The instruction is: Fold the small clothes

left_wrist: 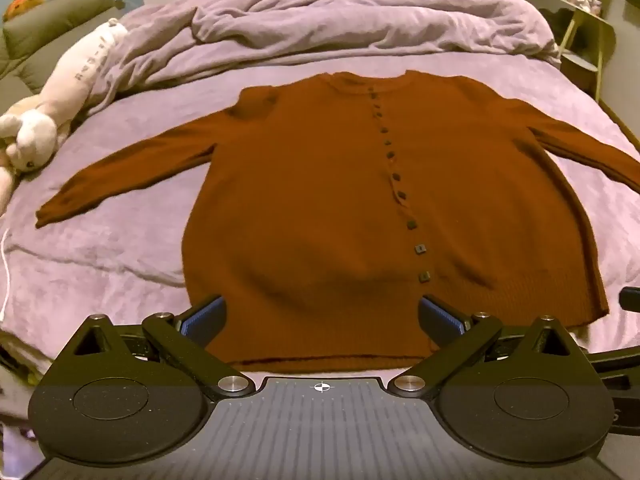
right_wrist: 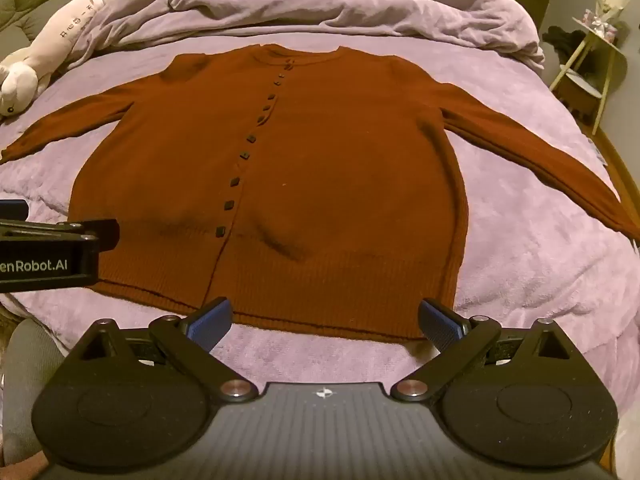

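Left wrist view. Item: one rust-brown knitted cardigan (left_wrist: 340, 200) with a row of small dark square buttons (left_wrist: 400, 196), laid flat and front-up on the lilac fleece-covered bed (left_wrist: 120, 248), both sleeves spread outward. My left hand-held gripper (left_wrist: 322, 316): jaws wide apart, nothing between the blue pads, hovering over the hem, left of the button line. The left sleeve cuff (left_wrist: 52, 210) lies well apart, out to the left. Also present: a rumpled lilac duvet (left_wrist: 340, 16) beyond the collar, and a pale plush toy (left_wrist: 52, 112) at the bed's left edge.

Right wrist view. Same cardigan (right_wrist: 300, 168), hem nearest me. My right hand-held gripper (right_wrist: 324, 318): jaws spread, empty, poised just short of the hem on its right half. The right sleeve (right_wrist: 540, 156) stretches away to the right. The other gripper's black body enters from the left edge.

Step in hand, by my reckoning: the start, garment spread, no fold made. Next move likely calls for pinching a sleeve or side edge and carrying it across toward the button line.
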Tool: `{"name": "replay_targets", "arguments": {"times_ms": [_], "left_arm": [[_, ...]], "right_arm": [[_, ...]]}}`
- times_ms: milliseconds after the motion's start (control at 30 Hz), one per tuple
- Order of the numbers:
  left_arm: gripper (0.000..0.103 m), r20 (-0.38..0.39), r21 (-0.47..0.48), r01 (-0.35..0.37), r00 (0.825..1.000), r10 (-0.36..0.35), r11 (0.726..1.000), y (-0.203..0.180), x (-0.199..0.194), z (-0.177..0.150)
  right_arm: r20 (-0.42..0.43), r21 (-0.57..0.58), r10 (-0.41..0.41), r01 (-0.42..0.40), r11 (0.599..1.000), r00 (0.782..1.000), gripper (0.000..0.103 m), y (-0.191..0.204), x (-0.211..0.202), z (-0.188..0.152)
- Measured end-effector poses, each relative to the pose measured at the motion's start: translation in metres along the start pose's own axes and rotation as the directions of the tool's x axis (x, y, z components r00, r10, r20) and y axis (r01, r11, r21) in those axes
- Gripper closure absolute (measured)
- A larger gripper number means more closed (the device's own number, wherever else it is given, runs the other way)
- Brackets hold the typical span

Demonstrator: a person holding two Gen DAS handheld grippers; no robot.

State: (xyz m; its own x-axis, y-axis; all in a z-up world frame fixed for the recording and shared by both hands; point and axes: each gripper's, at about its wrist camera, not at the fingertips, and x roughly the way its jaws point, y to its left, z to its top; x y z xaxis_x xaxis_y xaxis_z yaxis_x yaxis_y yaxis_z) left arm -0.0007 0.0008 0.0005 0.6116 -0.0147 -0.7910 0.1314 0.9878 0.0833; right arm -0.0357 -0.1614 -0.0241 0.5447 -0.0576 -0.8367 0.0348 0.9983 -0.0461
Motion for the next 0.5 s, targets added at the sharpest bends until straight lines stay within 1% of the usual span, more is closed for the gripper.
{"name": "replay_targets", "arguments": {"times_ms": [67, 133, 233, 333, 500], "left_arm": [[0.000, -0.002, -0.005, 0.008, 1.000, -0.008, 1.000, 0.001, 0.000, -0.001], [0.000, -0.015, -0.004, 0.010, 1.000, -0.010, 1.000, -0.007, 0.007, -0.005], [0.000, -0.024, -0.002, 0.017, 1.000, -0.017, 1.000, -0.013, 0.007, -0.007], [0.000, -0.029, 0.001, 0.020, 0.999, -0.020, 1.000, -0.007, 0.004, -0.001], [0.000, -0.018, 0.005, 0.023, 1.000, -0.023, 1.000, -0.008, 0.000, 0.000]], "right_arm": [[0.001, -0.002, 0.002, -0.002, 1.000, 1.000, 0.004, 0.000, 0.000, 0.000], [0.006, -0.004, 0.003, -0.003, 1.000, 1.000, 0.004, 0.000, -0.001, 0.001], [0.009, -0.004, 0.004, -0.004, 1.000, 1.000, 0.004, 0.000, -0.001, 0.002], [0.014, 0.007, 0.002, -0.002, 1.000, 1.000, 0.004, -0.005, -0.001, 0.000], [0.018, 0.008, 0.003, -0.003, 1.000, 1.000, 0.004, -0.003, -0.002, 0.002]]}}
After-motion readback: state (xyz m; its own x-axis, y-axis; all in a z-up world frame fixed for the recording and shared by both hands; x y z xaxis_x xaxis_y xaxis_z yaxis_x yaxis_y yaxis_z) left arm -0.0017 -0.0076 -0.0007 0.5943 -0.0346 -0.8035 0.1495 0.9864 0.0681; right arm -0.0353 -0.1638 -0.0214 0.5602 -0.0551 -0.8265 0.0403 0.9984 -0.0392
